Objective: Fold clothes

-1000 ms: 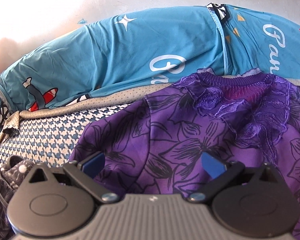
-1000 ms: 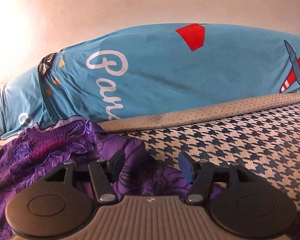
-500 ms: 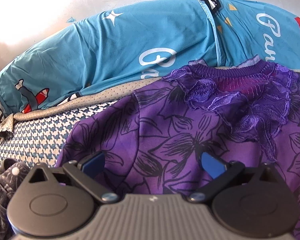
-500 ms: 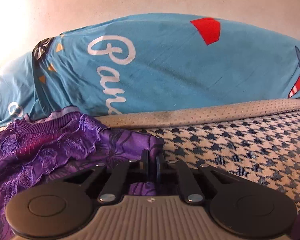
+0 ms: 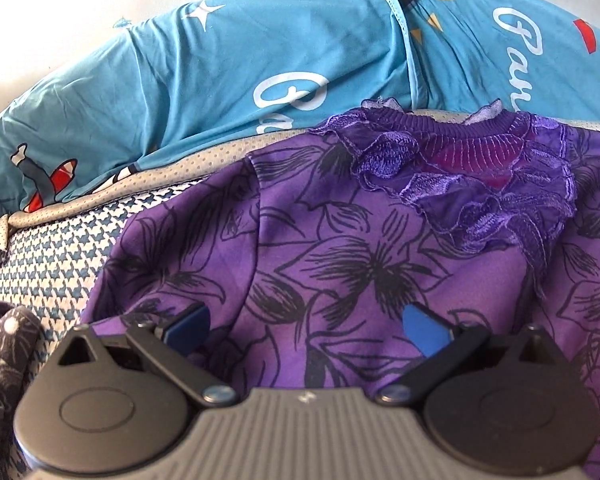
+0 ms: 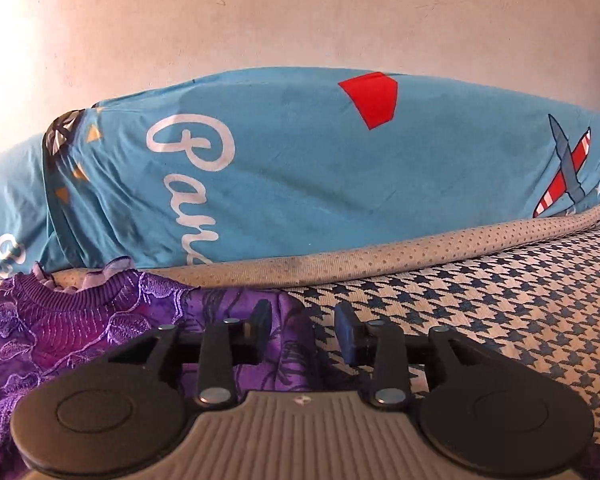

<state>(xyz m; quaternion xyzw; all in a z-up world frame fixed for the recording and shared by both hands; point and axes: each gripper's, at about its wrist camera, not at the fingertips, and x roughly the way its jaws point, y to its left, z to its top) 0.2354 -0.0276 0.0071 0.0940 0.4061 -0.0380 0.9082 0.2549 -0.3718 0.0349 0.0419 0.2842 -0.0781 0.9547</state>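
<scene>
Right wrist view: the right gripper (image 6: 303, 330) has just been opening, its jaws parted over the purple top's (image 6: 60, 332) edge; the left gripper (image 5: 306, 330) gapes above the same top. The blue pillowcase (image 6: 300, 168) reads "Par…" in white script, cut off.

The purple top (image 5: 340, 264) lies spread on the houndstooth bed cover (image 5: 60, 248), black leaf outlines all over it, ribbed neckline with lace ruffles (a magenta patch inside) toward 12 o'clock. Its shoulder edge at 3 o'clock (image 6: 284, 320) is bunched up in a fold, slightly rumpled.
</scene>
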